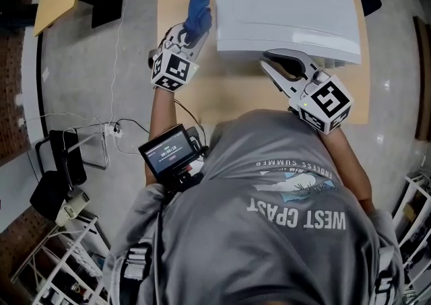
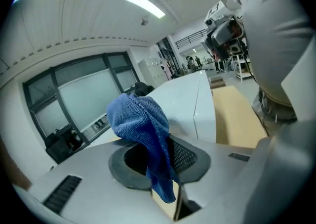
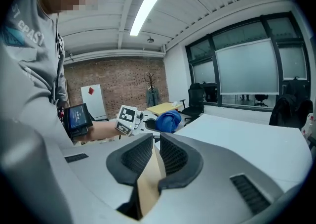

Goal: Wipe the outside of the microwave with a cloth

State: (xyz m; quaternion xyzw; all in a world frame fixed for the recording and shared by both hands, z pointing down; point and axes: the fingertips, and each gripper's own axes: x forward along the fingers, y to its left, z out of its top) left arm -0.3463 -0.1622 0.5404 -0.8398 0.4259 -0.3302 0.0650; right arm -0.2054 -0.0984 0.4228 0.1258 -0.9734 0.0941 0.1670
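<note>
Head view: white microwave (image 1: 286,7) sat on the wooden table (image 1: 229,98), filling the table's 12-to-2 o'clock part. Left gripper (image 1: 190,36) was at the microwave's 9 o'clock side, pointing toward 12, its marker cube nearest the person. Its jaws were clamped on the blue cloth (image 1: 199,17); the left gripper view confirmed this, with the cloth (image 2: 140,119) bunched above the pads and a tail hanging down through the gap. The cloth lay just beside the microwave's left edge; contact with the casing could not be judged. In that view the microwave (image 2: 182,94) ran off toward 1 o'clock, with bare table (image 2: 237,119) at 3 o'clock. Right gripper (image 1: 273,62) was at the microwave's 6 o'clock edge, tips pointing toward 10 o'clock. The right gripper view showed its jaws drawn narrow, nearly together, nothing between them, only table visible through the slit. From there the cloth (image 3: 168,120) appeared at 12 o'clock beyond the jaws and the microwave top (image 3: 247,139) at 3 o'clock.
</note>
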